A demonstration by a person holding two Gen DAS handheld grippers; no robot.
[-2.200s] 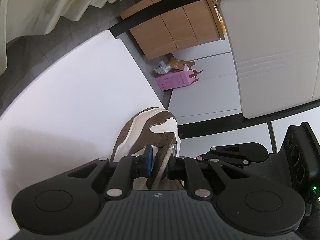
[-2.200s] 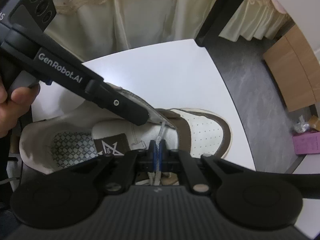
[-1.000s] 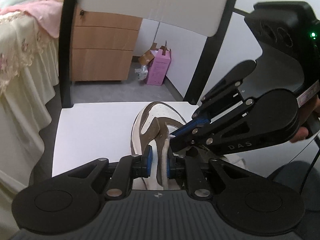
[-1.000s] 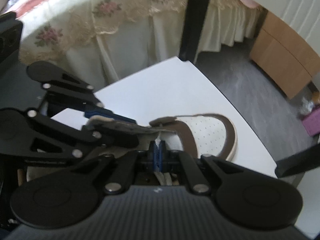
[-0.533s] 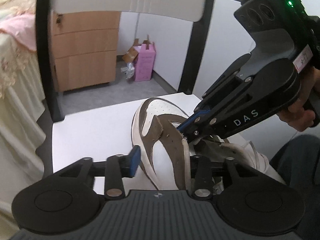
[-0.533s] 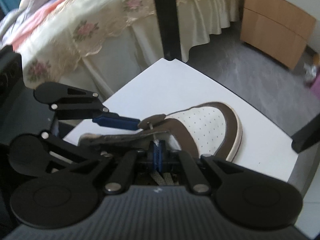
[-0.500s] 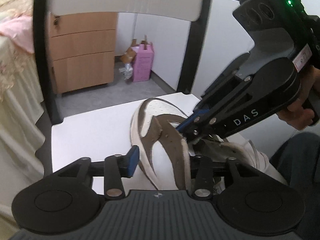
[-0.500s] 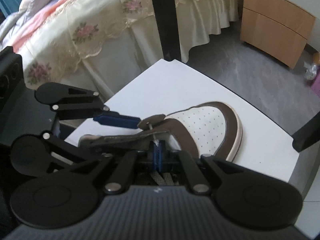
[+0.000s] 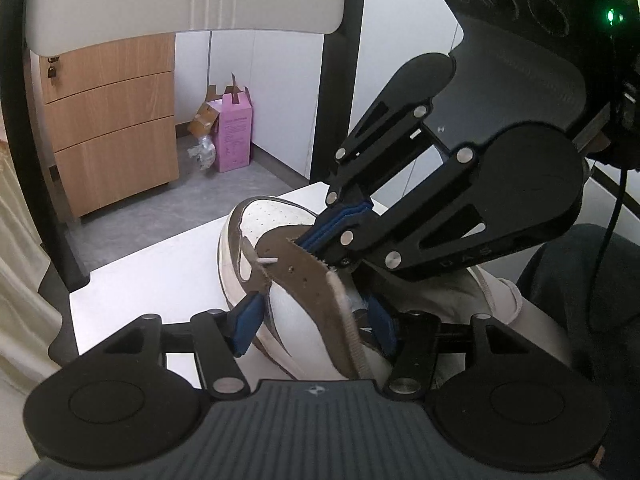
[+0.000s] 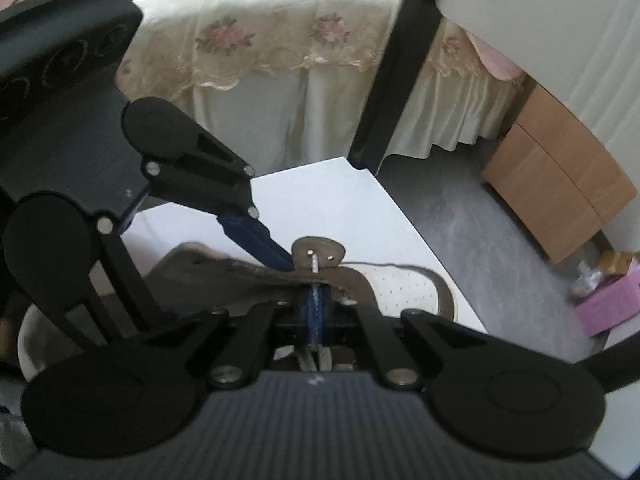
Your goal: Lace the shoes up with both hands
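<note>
Left gripper [image 9: 312, 326]: jaws have just been opening – they straddle the brown eyelet flap [image 9: 308, 280], pads off it.
Right gripper [image 10: 314, 308]: clamped on the lace [image 10: 315, 267], tip poking up through an eyelet.
Shoe [image 9: 276, 220]: lying on the white chair seat [image 9: 160, 276].
Advice: take the tip near the eyelet before the right lets go – pull straight.
Room: wooden drawers [image 9: 108, 120], pink box [image 9: 236, 136], frilled bed skirt [image 10: 280, 60].

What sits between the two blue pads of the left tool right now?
In the left wrist view, the left tool stands open, and the shoe's brown eyelet flap with its pale edge lies between the pads, not pinched.
</note>
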